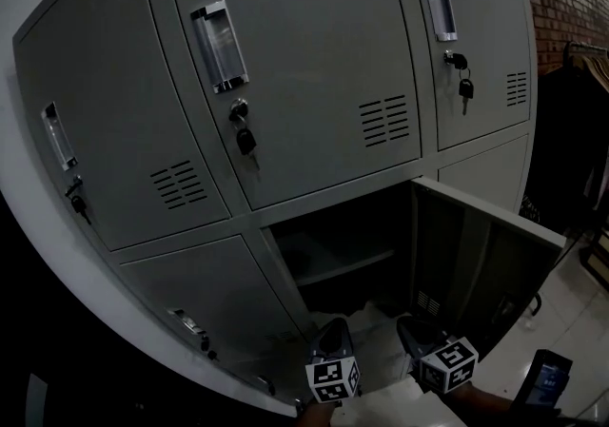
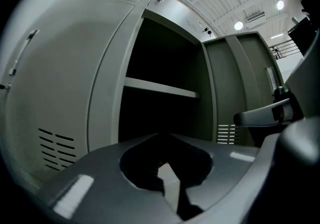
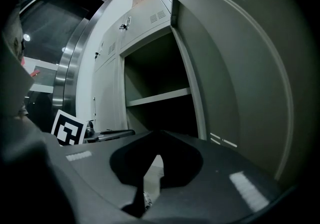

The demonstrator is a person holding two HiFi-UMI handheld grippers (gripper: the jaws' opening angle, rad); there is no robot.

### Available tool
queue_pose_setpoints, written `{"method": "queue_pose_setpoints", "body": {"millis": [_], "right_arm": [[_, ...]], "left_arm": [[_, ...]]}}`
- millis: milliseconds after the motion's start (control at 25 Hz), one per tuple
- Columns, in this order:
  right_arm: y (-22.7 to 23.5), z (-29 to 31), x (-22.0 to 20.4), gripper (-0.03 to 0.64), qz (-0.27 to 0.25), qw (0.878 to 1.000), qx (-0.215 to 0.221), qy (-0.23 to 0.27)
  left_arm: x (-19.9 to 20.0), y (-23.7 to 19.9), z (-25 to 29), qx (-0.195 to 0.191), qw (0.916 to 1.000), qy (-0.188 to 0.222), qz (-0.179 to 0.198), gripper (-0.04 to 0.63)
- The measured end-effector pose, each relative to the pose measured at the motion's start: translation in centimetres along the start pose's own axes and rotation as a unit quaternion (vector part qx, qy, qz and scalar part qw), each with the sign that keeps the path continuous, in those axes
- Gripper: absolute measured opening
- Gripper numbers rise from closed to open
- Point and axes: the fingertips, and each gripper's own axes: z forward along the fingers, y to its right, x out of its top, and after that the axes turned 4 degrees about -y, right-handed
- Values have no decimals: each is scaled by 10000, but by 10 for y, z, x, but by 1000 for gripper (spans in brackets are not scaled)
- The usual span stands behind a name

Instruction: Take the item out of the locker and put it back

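Although the door (image 1: 481,259) of the lower middle locker (image 1: 285,268) already hangs open to the right, nothing shows that the item has come out, so I judge the task to be at its start or very near its end; the pictures do not say which.

The left hand-held gripper (image 1: 333,328) and the right hand-held gripper (image 1: 411,325) sit side by side at the mouth of the compartment, low down and pointing in. Each has its jaws together, and I can see nothing clamped in either.

The shelf (image 1: 344,268) inside looks bare, though the space is dark. Below it, a pale patch (image 1: 378,349) lies low between the two grippers, on or near the locker floor. That may be the item, but it is too dim and too much hidden to name.

If it is the item, taking it out or closing up is what remains. Which way it points, and how its long axis runs, I cannot tell: only a shapeless light area shows, with no clear ends or edges.
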Motion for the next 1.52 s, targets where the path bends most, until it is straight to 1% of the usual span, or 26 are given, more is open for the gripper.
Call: {"method": "queue_pose_setpoints", "body": {"millis": [200,360,520,560,640,800,840,960,1000,1080,1160,1280,1400,1520], "right_arm": [[7,2,2,0,-8,10000,-41,22],[11,3,1,0,-4,10000,-70,2],[16,4,1,0,15,9999,-109,18],[17,4,1,0,17,9999,-110,24],[17,5,1,0,11,9999,-101,25],[19,5,-1,0,28,9999,-99,0],[19,5,0,0,31,9999,-97,6],[21,4,1,0,38,9999,-109,27],[22,3,2,0,40,9999,-120,31],[25,2,2,0,44,9999,-143,41],[27,0,3,0,46,9999,-156,56],[30,-2,4,0,51,9998,-179,66],[34,-3,3,0,61,9998,-202,60],[35,-3,3,0,64,9998,-196,62]], "left_arm": [[-7,-2,39,95,9997,-226,23,0],[-13,-8,57,211,9988,-428,53,0],[-20,-15,72,362,9976,-541,252,0],[-23,-15,75,357,9971,-604,303,22],[-28,-15,82,305,9960,-756,364,134],[-33,-14,94,318,9917,-1115,555,241],[-35,-15,97,341,9905,-1189,592,262],[-42,-17,107,442,9854,-1491,692,291],[-48,-18,110,475,9823,-1671,706,293],[-61,-20,117,528,9742,-2075,712,318],[-68,-23,121,566,9679,-2339,720,322],[-75,-24,126,572,9618,-2579,722,313],[-76,-25,129,604,9592,-2661,745,270],[-75,-25,129,658,9581,-2674,783,202]]}}
